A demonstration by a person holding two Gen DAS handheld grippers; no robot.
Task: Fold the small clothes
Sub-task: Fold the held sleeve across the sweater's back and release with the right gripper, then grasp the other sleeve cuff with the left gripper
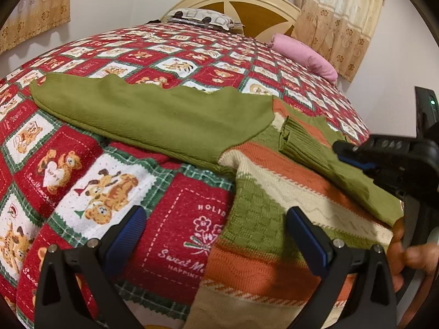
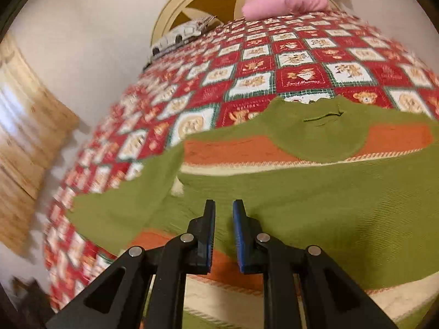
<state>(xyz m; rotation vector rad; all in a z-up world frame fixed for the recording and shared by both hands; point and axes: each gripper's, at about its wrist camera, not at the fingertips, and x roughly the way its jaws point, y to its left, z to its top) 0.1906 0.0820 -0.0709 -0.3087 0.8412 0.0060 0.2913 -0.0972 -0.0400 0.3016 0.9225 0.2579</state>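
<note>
A knitted sweater (image 1: pixel 260 200) in green, orange and cream stripes lies flat on the bed quilt (image 1: pixel 82 181). One green sleeve (image 1: pixel 153 112) stretches out to the left over the quilt. The other sleeve (image 2: pixel 343 200) lies folded across the body, below the green collar (image 2: pixel 323 120). My left gripper (image 1: pixel 215 213) is wide open, low over the sweater's side edge, one finger above the quilt and one above the knit. My right gripper (image 2: pixel 224 205) hovers just over the folded sleeve with a narrow gap between its pads and no cloth in them. It also shows in the left wrist view (image 1: pixel 345 150).
A pink pillow (image 1: pixel 307 54) and a patterned pillow (image 1: pixel 200 17) lie by the cream headboard (image 1: pixel 247 2) at the far end. Curtains (image 1: pixel 343 13) hang behind. A hand (image 1: pixel 403 249) holds the right gripper's handle. The quilt (image 2: pixel 274 63) runs beyond the collar.
</note>
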